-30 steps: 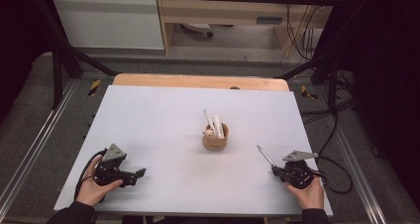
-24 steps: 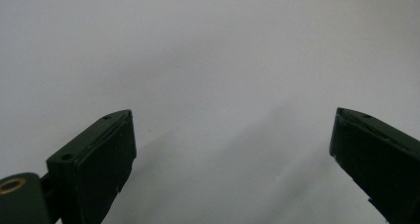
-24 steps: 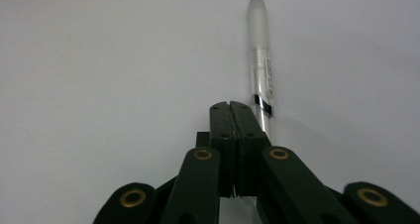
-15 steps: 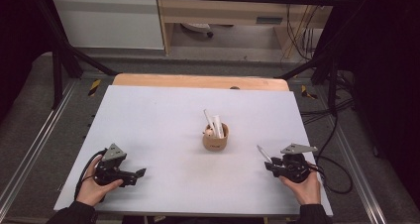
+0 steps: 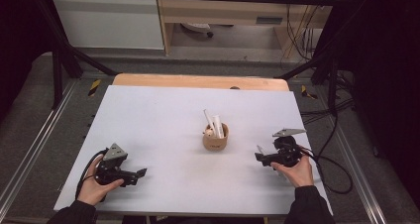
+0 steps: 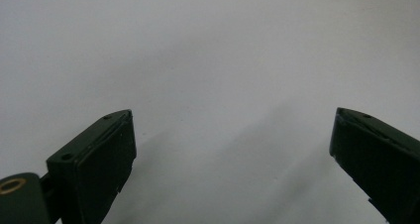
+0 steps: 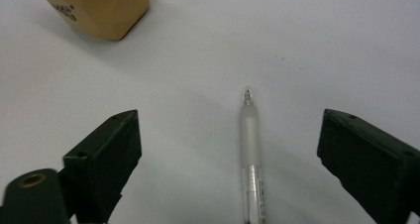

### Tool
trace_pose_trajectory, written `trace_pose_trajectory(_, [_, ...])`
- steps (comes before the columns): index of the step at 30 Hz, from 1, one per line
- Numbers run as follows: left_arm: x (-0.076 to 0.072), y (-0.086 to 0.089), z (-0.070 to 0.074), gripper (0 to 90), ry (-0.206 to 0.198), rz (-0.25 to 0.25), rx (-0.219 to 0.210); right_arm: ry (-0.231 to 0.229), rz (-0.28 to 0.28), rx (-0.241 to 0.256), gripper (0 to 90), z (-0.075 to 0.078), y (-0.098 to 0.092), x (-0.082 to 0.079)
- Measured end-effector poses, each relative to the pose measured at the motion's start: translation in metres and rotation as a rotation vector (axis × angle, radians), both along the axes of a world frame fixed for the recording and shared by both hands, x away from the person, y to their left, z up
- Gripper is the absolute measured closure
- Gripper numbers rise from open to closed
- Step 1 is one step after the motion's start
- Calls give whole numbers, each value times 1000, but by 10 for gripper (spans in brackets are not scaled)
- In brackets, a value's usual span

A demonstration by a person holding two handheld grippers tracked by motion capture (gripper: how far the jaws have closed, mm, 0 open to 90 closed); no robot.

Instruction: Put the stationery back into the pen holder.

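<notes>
While the pen (image 7: pixel 251 154) lies flat on the white table (image 5: pixel 158 120), it sits in the lower middle of the right gripper view, between the two black jaws and touching neither, a little nearer the right-hand one. Its long axis runs almost straight up the frame, tip toward the top, the clear barrel coming in from the bottom edge. In the high view a pale sliver of it (image 5: pixel 259 149) shows at lower right, just by the jaws.

The right gripper (image 7: pixel 228 135) stands wide open over it, jaws spread to either side. In the high view the right hand (image 5: pixel 293 172) holds that gripper (image 5: pixel 263 158) low at the lower right of the table, jaws aimed left and slightly up the frame, forearm coming in from the bottom edge.

A tan cup (image 5: pixel 216 137) stands at centre frame with white sticks leaning in it; its side shows at the upper left of the right gripper view.

At lower left, the left gripper (image 5: pixel 141 173) rests in the left hand (image 5: pixel 94 187), pointing right. Its jaws gape wide over bare tabletop.
</notes>
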State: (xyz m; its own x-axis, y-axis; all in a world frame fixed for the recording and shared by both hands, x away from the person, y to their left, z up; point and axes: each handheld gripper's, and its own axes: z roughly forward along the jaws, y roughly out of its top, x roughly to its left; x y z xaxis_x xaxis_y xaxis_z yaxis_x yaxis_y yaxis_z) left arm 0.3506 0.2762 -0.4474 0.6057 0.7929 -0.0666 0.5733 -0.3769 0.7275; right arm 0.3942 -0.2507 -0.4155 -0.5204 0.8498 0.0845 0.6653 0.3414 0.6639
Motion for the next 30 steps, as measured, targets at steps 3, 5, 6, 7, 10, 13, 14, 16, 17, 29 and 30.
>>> trace_pose_trajectory(3, [0, 0, 0, 41, 1, 1, 1, -5, -9, -22, 66, -1, 1, 8])
trace_pose_trajectory(5, [0, 0, 0, 41, 1, 2, 0, 2, -14, -26, 73, -3, 1, 15])
trace_pose_trajectory(6, [0, 0, 0, 41, 1, 2, 0, 16, -14, -21, 90, -4, 0, 17])
trace_pose_trajectory(7, [0, 0, 0, 41, 1, 3, 0, 18, -13, -17, 116, -5, -1, 20])
trace_pose_trajectory(10, [0, 0, -1, 41, 3, 1, 1, 42, 11, -26, 231, -9, -1, 25])
trace_pose_trajectory(13, [-1, 0, -1, 41, 4, 1, 0, 63, 29, -45, 344, -13, -2, 28])
trace_pose_trajectory(14, [-1, 0, -1, 41, 3, -3, 4, 60, 27, -51, 375, -15, -2, 29])
trace_pose_trajectory(16, [-1, 0, -1, 41, 3, -6, 7, 63, 31, -63, 433, -17, -3, 30])
trace_pose_trajectory(17, [-1, 0, -1, 41, 3, -6, 6, 66, 30, -59, 459, -18, -4, 31])
trace_pose_trajectory(29, [-1, 0, -1, 41, 3, -9, 9, 80, 42, -64, 682, -21, -5, 30])
trace_pose_trajectory(30, [-2, 0, -1, 41, 3, -9, 9, 81, 45, -64, 692, -21, -5, 30])
